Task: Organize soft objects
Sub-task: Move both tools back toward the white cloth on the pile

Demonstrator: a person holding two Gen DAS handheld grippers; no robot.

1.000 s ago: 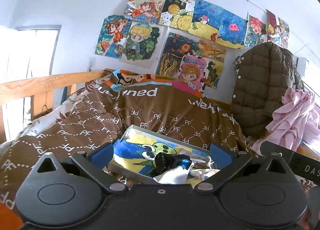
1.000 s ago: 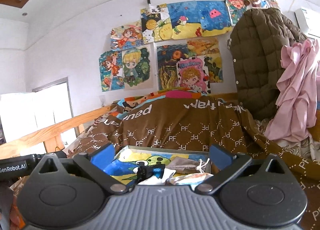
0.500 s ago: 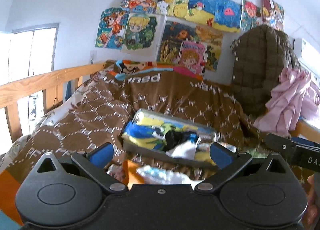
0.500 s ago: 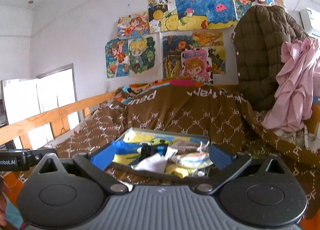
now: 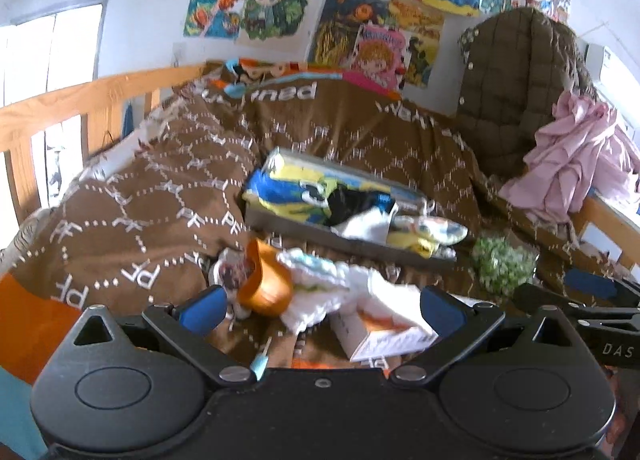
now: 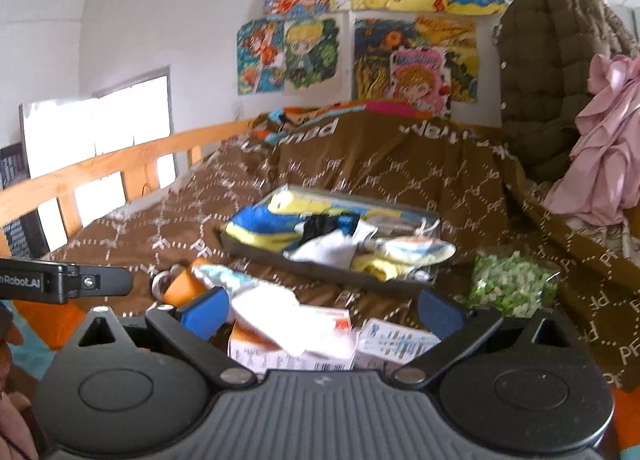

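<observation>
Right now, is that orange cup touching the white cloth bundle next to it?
Touching. In the left wrist view the orange cup lies on its side with the white cloth bundle pressed against its rim, no blanket showing between them.

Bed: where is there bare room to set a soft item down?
Bare quilt lies between the rail and tray, and beyond the tray toward the jacket. Crowded: the tray itself, and the strip before both open grippers with cup, boxes, green bag.
</observation>
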